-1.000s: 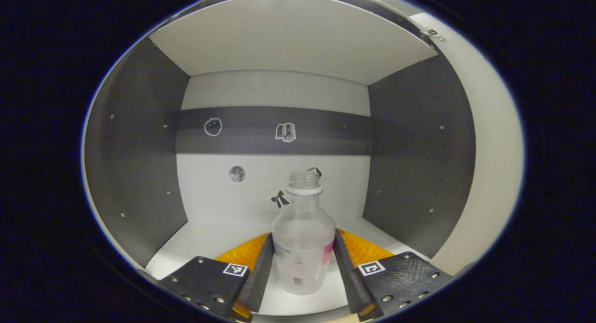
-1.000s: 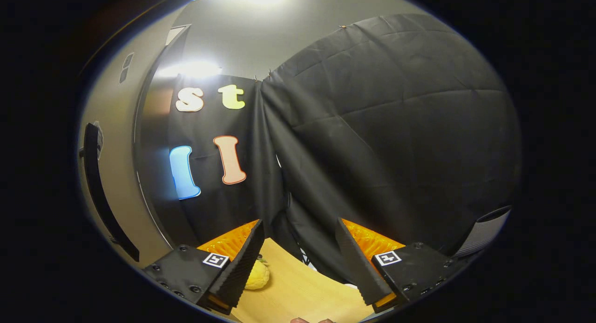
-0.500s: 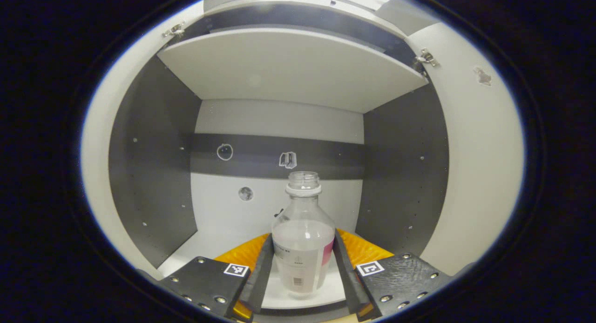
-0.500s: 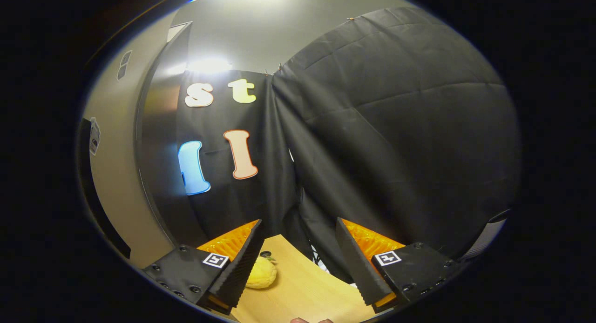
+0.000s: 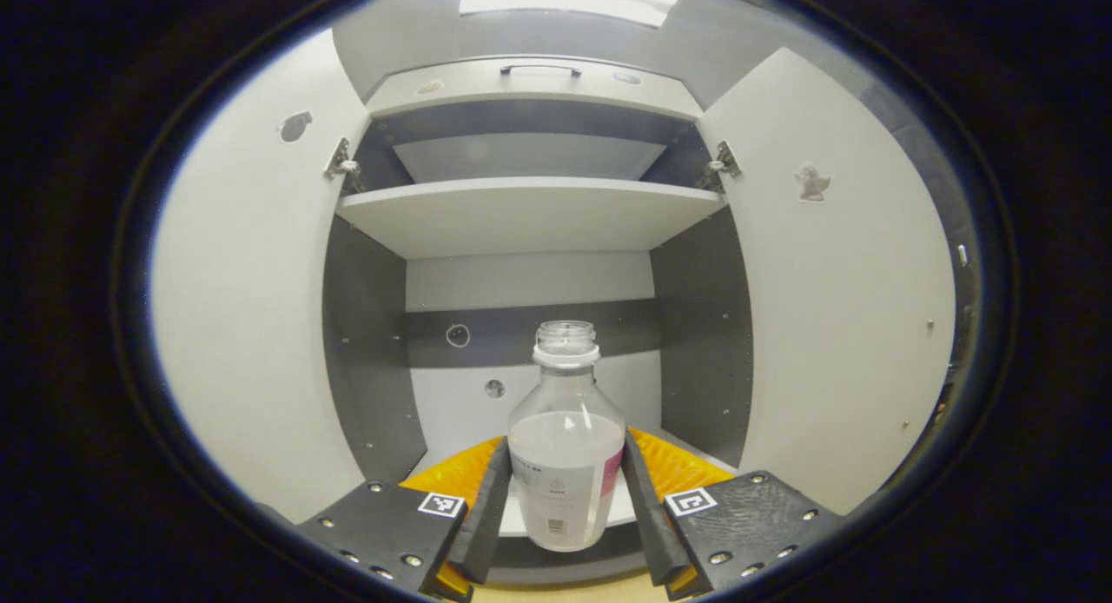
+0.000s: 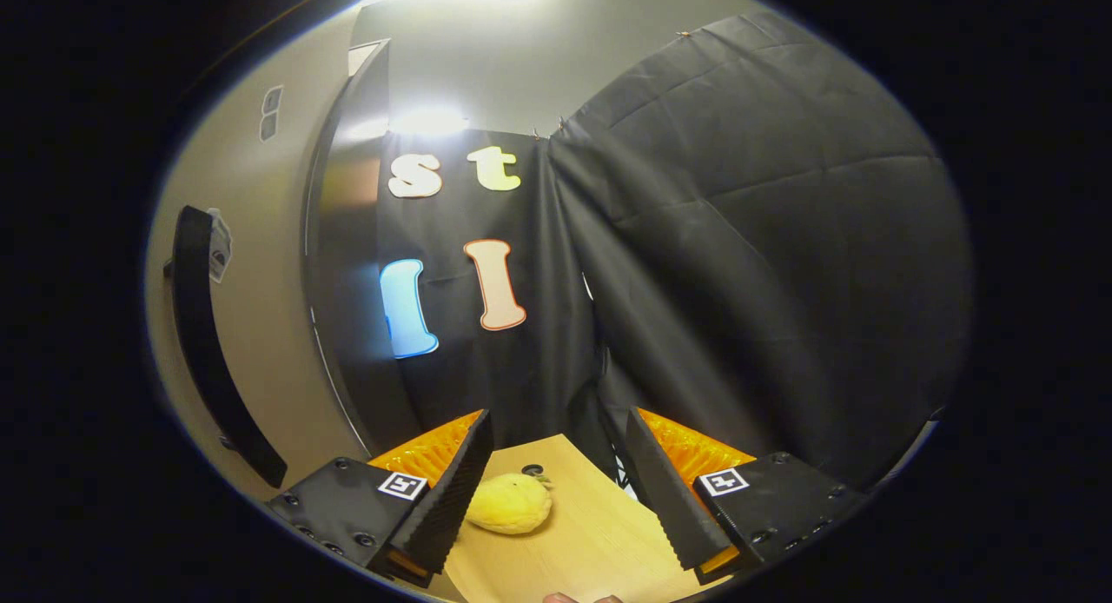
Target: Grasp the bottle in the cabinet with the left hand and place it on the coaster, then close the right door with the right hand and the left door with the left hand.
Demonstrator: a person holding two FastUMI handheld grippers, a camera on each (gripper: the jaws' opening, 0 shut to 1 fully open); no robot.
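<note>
Both fingers of the left gripper (image 5: 565, 499) were clamped on the bottle (image 5: 565, 464), held upright just outside the open cabinet (image 5: 530, 208); level carrying toward the coaster was advised.

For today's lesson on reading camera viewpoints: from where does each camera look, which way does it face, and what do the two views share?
Left gripper view: rides the left gripper, facing the open grey-and-white cabinet; its fingers clamp the clear glass bottle.
Right gripper view: rides the right gripper, facing the black cloth wall over a light wooden table with a yellow fruit-like object; fingers apart.
Shared: no object, only the same fingers-at-bottom layout.
</note>
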